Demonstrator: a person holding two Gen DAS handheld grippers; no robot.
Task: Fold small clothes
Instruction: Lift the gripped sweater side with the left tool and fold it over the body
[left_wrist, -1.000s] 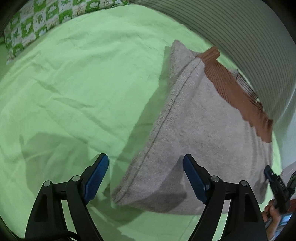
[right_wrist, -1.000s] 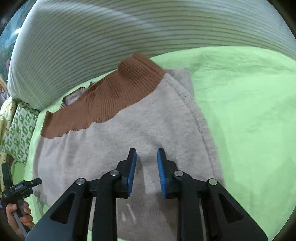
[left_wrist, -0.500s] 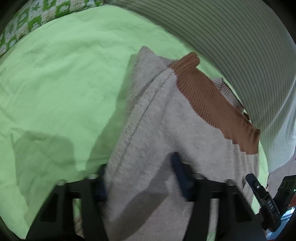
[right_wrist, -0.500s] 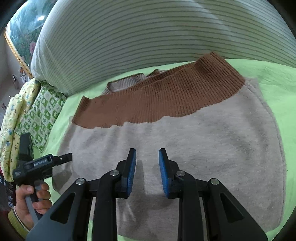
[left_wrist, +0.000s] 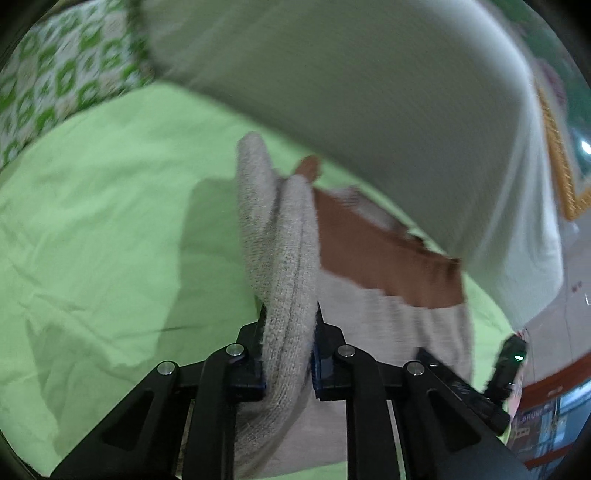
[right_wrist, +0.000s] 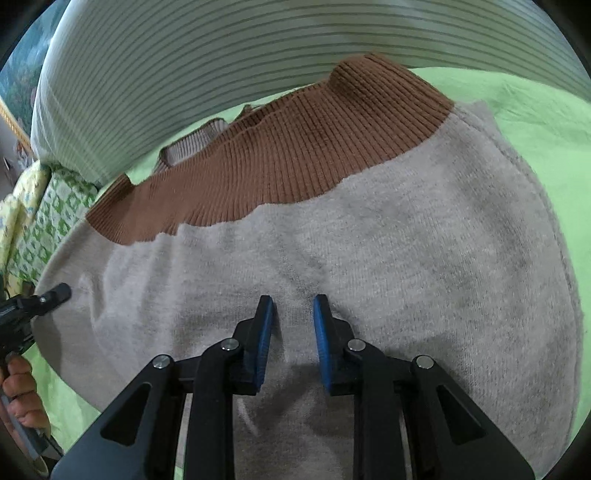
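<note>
A small grey knit garment (right_wrist: 406, 258) with a brown ribbed band (right_wrist: 295, 155) lies folded on a green sheet (right_wrist: 535, 122). My left gripper (left_wrist: 289, 325) is shut on the garment's left edge (left_wrist: 280, 240) and lifts it into an upright fold. My right gripper (right_wrist: 293, 314) hovers low over the middle of the grey cloth; its blue pads (right_wrist: 266, 332) stand a narrow gap apart with nothing between them. The left gripper's tip (right_wrist: 55, 293) shows at the garment's left edge in the right wrist view.
A large striped pillow (right_wrist: 221, 55) lies just behind the garment, also in the left wrist view (left_wrist: 369, 92). A green-and-white patterned cushion (left_wrist: 62, 70) sits at the far left. Green sheet (left_wrist: 92, 240) spreads to the left of the garment.
My left gripper moved in over the garment's left edge, shut on it and raised it. My right gripper moved over the middle of the cloth, its narrow gap unchanged.
</note>
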